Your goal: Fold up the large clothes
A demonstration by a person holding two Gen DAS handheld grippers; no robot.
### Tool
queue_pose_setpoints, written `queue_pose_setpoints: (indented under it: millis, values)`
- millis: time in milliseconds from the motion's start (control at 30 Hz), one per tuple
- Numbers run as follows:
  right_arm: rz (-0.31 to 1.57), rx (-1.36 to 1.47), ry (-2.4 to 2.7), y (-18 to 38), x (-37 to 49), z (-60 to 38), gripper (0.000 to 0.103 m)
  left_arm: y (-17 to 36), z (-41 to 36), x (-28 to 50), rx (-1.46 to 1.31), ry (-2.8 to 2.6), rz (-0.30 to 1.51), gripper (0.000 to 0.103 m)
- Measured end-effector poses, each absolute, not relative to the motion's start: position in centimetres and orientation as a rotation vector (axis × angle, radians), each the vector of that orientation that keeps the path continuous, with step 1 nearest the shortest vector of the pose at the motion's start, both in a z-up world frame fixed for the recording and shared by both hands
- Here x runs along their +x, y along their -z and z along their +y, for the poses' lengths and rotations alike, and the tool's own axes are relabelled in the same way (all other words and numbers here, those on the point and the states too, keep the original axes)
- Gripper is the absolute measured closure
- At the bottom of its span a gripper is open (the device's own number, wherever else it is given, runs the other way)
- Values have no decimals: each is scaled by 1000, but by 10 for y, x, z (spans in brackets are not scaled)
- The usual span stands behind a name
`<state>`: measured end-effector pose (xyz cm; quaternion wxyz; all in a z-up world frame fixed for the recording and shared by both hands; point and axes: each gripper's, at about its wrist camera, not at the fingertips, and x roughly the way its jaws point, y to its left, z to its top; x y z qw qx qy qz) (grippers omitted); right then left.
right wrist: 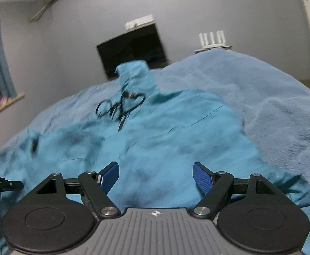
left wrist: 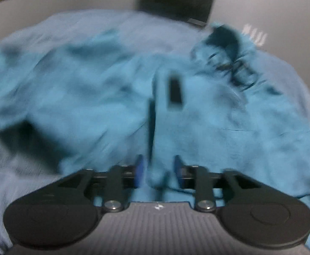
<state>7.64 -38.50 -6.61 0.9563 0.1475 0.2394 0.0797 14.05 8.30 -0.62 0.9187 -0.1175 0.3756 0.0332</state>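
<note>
Right wrist: teal hoodie (right wrist: 155, 140) lies lengthwise, hood (right wrist: 133, 72) pointing away.

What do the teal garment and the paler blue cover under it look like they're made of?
Teal garment: probably soft matte fabric, perhaps fleece or sweatshirt knit; it rumples in soft folds without shine. Pale blue cover: apparently plush, fuzzy fabric; its surface shows a brushed nap. Blur leaves the weave uncertain.

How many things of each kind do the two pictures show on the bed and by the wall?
Teal garment: 1
Blue bed cover: 1
Dark screen at the wall: 1
White ribbed object near the screen: 1
Total: 4
</note>
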Motion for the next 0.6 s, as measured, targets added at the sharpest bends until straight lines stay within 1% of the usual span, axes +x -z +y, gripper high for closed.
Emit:
queue_pose_setpoints:
  millis: [100,167,233,300,333,433,533,600]
  values:
    - [491,260,-179,66,77,-376,24,10,92,132,-301,-69,782,66]
    - [496,243,-191,67,78,-371,22,3,93,132,-315,-68,766,62]
    - [528,229,-187,70,82,-368,21,-7,102,130,-313,-73,742,53]
    - [552,231,-185,73,84,-368,21,-17,113,127,-294,-84,711,32]
    - [558,238,-186,74,85,-369,21,-24,119,127,-274,-102,695,29]
    - [563,244,-189,75,86,-369,20,-45,150,121,-203,-163,638,29]
    - [559,227,-192,75,84,-366,18,-57,190,117,-173,-277,627,26]
    - [549,208,-200,73,81,-363,12,-61,219,114,-156,-351,617,26]
